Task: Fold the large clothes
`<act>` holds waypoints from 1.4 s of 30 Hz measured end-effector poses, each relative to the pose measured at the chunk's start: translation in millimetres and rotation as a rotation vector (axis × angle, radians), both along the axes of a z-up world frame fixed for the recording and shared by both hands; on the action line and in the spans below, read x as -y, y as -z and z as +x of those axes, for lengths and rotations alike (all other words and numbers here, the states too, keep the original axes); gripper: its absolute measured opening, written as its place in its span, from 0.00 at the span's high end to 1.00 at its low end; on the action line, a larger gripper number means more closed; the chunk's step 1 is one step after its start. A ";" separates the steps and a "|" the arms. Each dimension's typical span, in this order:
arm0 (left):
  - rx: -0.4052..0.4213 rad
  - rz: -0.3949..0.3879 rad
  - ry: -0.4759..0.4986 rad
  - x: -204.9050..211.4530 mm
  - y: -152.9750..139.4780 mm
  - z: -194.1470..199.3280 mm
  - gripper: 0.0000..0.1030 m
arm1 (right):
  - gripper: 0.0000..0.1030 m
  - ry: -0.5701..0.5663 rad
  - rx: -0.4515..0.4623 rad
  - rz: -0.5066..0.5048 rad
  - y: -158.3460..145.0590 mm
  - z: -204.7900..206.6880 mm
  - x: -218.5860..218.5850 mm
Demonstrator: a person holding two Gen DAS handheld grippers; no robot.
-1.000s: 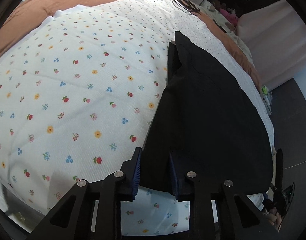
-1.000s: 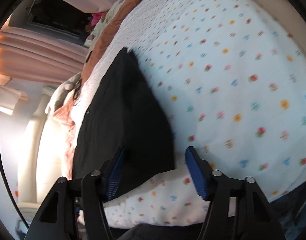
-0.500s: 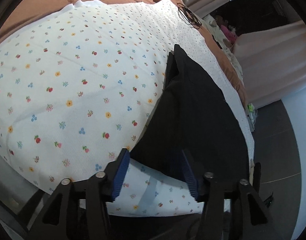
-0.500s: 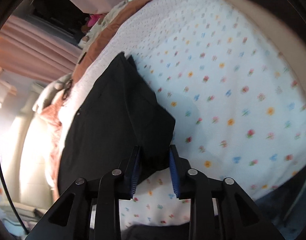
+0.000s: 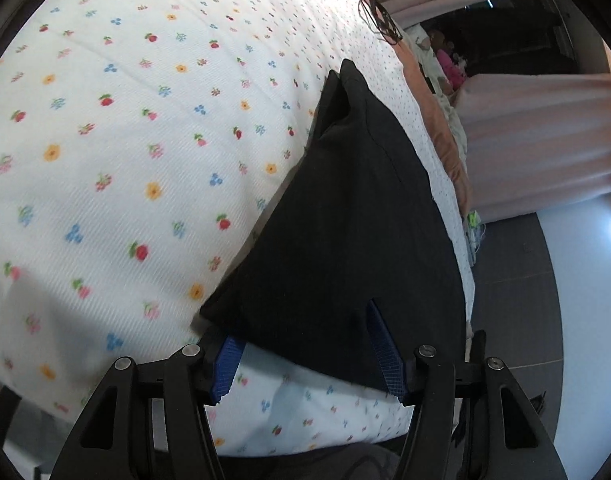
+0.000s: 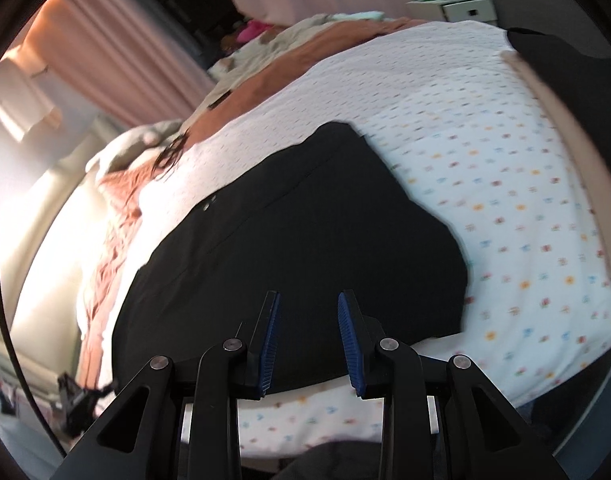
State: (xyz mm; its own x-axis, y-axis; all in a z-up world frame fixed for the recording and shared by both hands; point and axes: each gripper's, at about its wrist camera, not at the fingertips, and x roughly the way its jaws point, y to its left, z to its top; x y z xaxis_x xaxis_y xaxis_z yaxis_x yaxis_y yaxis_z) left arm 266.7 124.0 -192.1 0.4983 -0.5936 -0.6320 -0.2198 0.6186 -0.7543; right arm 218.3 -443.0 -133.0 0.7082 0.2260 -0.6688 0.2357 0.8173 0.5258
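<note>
A folded black garment (image 5: 345,220) lies on a bed covered by a white flowered sheet (image 5: 125,160). Its near edge hangs across my left gripper (image 5: 301,320), which is open: the cloth drapes over the left finger and the right pad stands apart from it. In the right wrist view the same black garment (image 6: 285,232) fills the middle over the flowered sheet (image 6: 485,160). My right gripper (image 6: 309,296) is shut on the thick near edge, which sits raised off the sheet. Neither gripper shows in the other's view.
A brown duvet (image 6: 305,60) and crumpled bedding lie at the bed's far side. A tangle of black cord (image 5: 377,20) rests on the sheet beyond the garment. Pink curtains (image 5: 545,140) and dark floor (image 5: 517,280) are to the right. A white nightstand (image 6: 461,4) stands behind.
My left gripper was pinching the garment's near edge and has opened wide. My right gripper has closed on the garment's edge, then risen and rolled with it.
</note>
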 end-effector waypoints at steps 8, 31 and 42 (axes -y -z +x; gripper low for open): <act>0.169 0.004 -0.040 4.9 -17.7 -5.1 0.41 | 0.71 -0.128 -0.033 -0.010 7.4 16.9 -59.6; 0.130 0.103 -0.055 9.6 -2.8 21.3 0.63 | 0.75 -0.445 -0.168 -0.198 45.2 75.3 -196.5; 0.096 0.099 -0.082 7.6 -2.4 17.1 0.65 | 0.89 -0.407 -0.219 -0.340 59.4 158.8 -204.7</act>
State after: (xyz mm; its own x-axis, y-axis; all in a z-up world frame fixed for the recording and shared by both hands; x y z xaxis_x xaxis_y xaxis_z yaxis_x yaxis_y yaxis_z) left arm 283.8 116.4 -189.7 0.6034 -0.4856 -0.6325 -0.2029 0.6735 -0.7107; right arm 377.0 -238.3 -192.4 0.4460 0.1987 -0.8727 -0.0599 0.9795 0.1924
